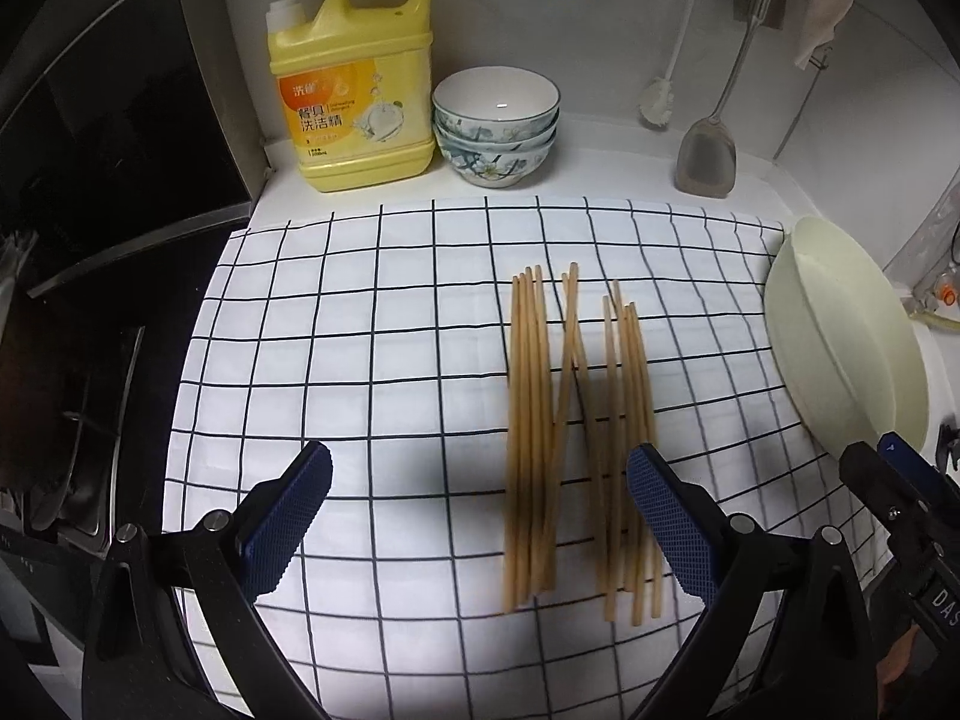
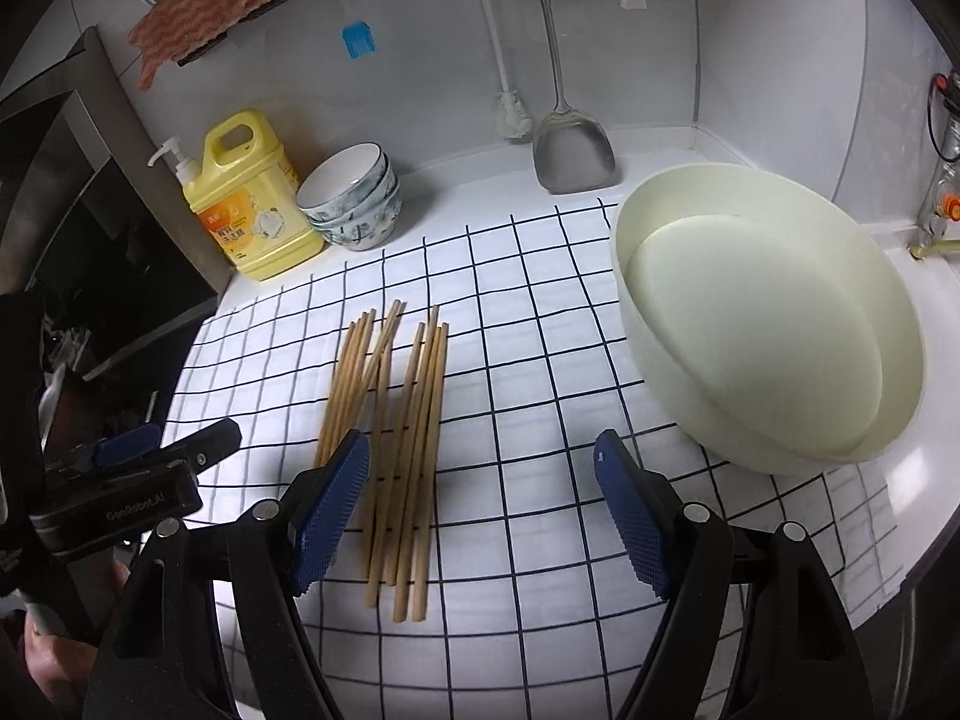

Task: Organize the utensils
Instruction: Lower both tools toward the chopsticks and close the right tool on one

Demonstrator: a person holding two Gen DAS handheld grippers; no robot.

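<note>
Loosely gathered, wooden chopsticks lie near the middle of a white grid-patterned cloth on the counter. Both the left gripper and right gripper hover above them with jaws spread wide, holding nothing. A cream basin sits at the cloth's right edge.

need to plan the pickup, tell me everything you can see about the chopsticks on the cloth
The chopsticks are plain, light wooden sticks, about a dozen, lying flat on the white grid-checked cloth. They run roughly parallel, pointing away from the cameras, in two loose groups; a couple in the middle cross over each other. Neither open gripper touches them: the left gripper hovers over their near ends, the right gripper just beside them. The cream basin stands apart.
</note>
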